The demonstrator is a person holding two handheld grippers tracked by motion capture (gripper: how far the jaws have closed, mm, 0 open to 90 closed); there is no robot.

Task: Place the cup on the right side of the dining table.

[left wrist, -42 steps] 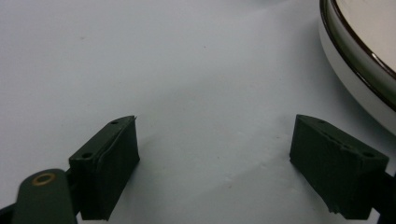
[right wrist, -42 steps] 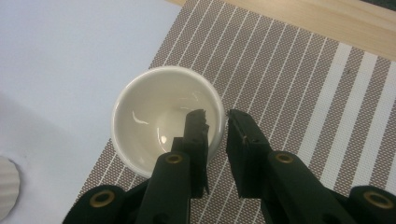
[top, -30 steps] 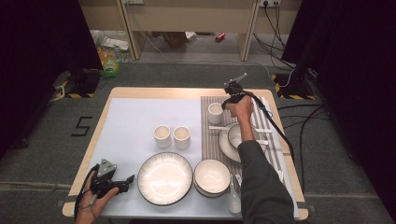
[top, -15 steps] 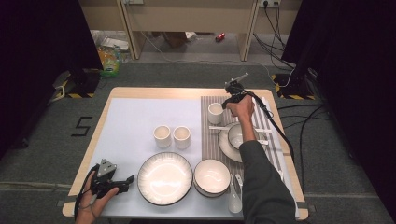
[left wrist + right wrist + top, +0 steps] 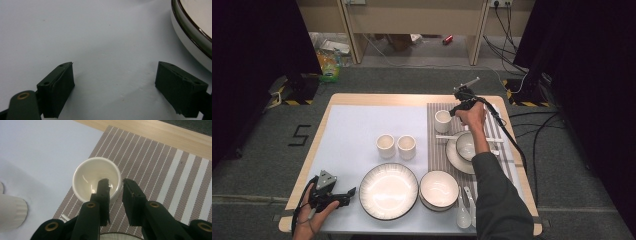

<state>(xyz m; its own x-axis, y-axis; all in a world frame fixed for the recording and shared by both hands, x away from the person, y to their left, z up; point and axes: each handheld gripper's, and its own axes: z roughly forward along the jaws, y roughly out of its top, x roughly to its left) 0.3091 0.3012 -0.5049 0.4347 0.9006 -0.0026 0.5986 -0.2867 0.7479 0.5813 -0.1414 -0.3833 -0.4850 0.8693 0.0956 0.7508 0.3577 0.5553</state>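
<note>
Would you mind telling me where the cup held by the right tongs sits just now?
In the high view the cup stands at the far left corner of the striped placemat, right of the table's middle, just beyond the bowl on its saucer.

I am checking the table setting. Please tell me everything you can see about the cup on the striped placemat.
The cup is small, round, handleless, and looks like glossy cream ceramic. It stands upright and empty at the far left corner of the brown striped placemat, beside the pale tablecloth. The right gripper straddles its rim, one jaw inside, one outside against the wall. A bowl on a plate sits just behind it, nearer the person.
</note>
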